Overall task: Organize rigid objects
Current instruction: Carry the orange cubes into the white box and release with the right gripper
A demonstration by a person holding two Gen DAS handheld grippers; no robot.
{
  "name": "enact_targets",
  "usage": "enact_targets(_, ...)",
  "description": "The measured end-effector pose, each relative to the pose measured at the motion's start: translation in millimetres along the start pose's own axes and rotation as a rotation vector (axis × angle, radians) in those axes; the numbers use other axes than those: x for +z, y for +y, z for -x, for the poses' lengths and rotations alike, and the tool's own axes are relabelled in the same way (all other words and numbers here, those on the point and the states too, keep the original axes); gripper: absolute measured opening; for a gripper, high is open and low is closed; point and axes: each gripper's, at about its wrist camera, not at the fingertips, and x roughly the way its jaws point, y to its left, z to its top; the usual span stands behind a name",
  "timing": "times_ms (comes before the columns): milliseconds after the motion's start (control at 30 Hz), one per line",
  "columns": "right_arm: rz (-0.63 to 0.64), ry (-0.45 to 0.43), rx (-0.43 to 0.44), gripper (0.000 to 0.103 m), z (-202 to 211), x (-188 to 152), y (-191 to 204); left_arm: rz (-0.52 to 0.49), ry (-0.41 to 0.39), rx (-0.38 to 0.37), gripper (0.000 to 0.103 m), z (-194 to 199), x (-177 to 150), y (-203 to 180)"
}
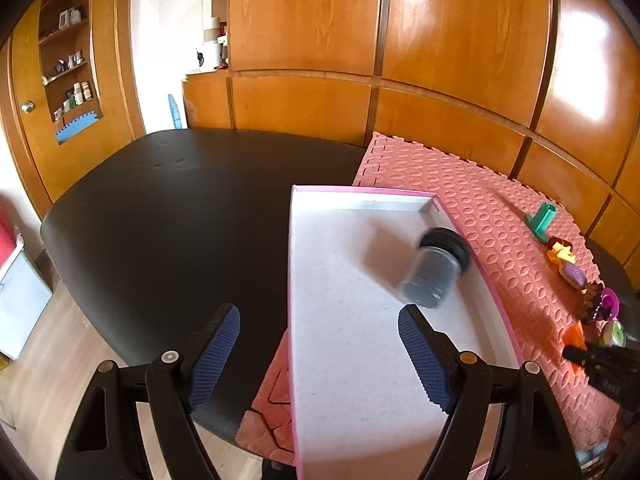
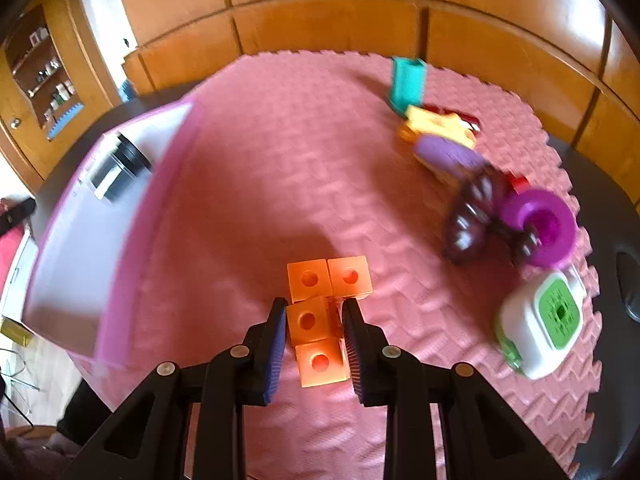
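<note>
Right gripper (image 2: 314, 330) clenched on orange cube piece (image 2: 316, 320), long axis running along the fingers. Pink-rimmed tray (image 2: 120, 248) lies to its left, holding a dark jar (image 1: 434, 272). Left gripper (image 1: 320, 356) released, empty, over the tray's near edge.

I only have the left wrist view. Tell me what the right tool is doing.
Observer: The right tool is shut on an orange block piece, four joined cubes with round holes.
Operator: Say whether it is above the tray.
Observer: No. It is over the pink mat; the pink-rimmed tray lies off to its left.
Operator: Report what lies nearest on its other side.
Observer: A white and green toy sits on the mat to its right, with a purple ring beyond it.
</note>
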Motion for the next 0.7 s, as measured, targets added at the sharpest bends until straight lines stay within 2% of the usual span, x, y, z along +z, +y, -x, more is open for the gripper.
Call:
enact_targets(500, 0.147, -0.103, 0.177, 0.027, 15.9, 34.6, 89.0, 0.054, 0.022, 0.006, 0.082, -2.9, -8.9, 20.1)
enact_targets(700, 0.238, -0.125, 0.238, 0.027, 8.8, 61.2, 138.6, 0.061, 0.020, 0.007, 0.082, -2.9, -10.6, 24.6)
